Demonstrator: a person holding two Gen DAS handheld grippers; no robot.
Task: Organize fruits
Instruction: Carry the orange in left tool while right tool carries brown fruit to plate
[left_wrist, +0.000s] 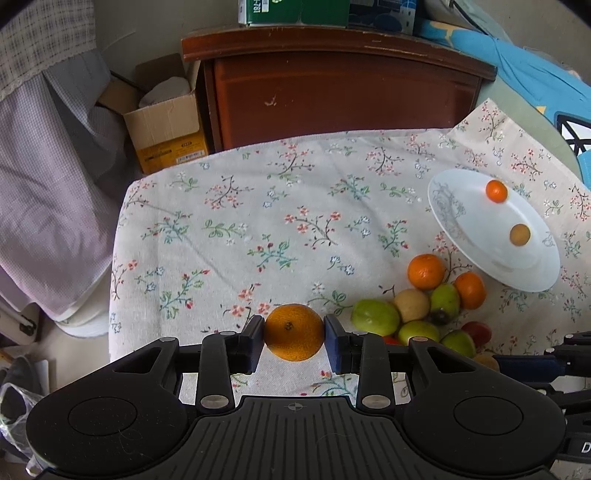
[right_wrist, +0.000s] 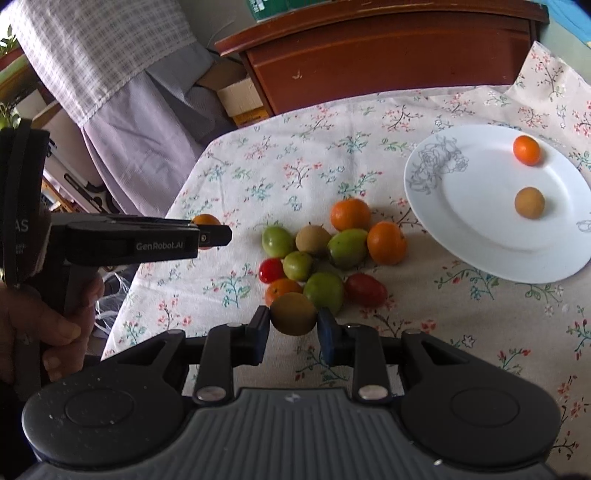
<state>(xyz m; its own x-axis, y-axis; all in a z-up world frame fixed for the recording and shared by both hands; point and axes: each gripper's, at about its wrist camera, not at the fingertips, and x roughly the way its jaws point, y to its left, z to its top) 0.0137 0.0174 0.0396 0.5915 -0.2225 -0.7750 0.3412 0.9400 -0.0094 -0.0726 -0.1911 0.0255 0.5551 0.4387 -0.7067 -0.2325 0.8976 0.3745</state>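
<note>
My left gripper (left_wrist: 294, 338) is shut on an orange (left_wrist: 294, 331), left of the fruit pile; in the right wrist view the left gripper (right_wrist: 212, 236) shows from the side with the orange (right_wrist: 205, 220) behind it. My right gripper (right_wrist: 293, 326) is shut on a brownish-green round fruit (right_wrist: 293, 314) at the near edge of the pile. The pile (right_wrist: 325, 251) has oranges, green fruits, brown fruits and red tomatoes on the floral cloth. A white plate (right_wrist: 480, 229) at right holds a small orange (right_wrist: 526, 149) and a brown fruit (right_wrist: 529, 202).
A dark wooden cabinet (left_wrist: 332, 92) stands behind the table. An open cardboard box (left_wrist: 162, 122) sits on the floor at back left. Checked fabric (left_wrist: 44, 147) hangs at left. The table's left edge (left_wrist: 114, 258) drops to the floor.
</note>
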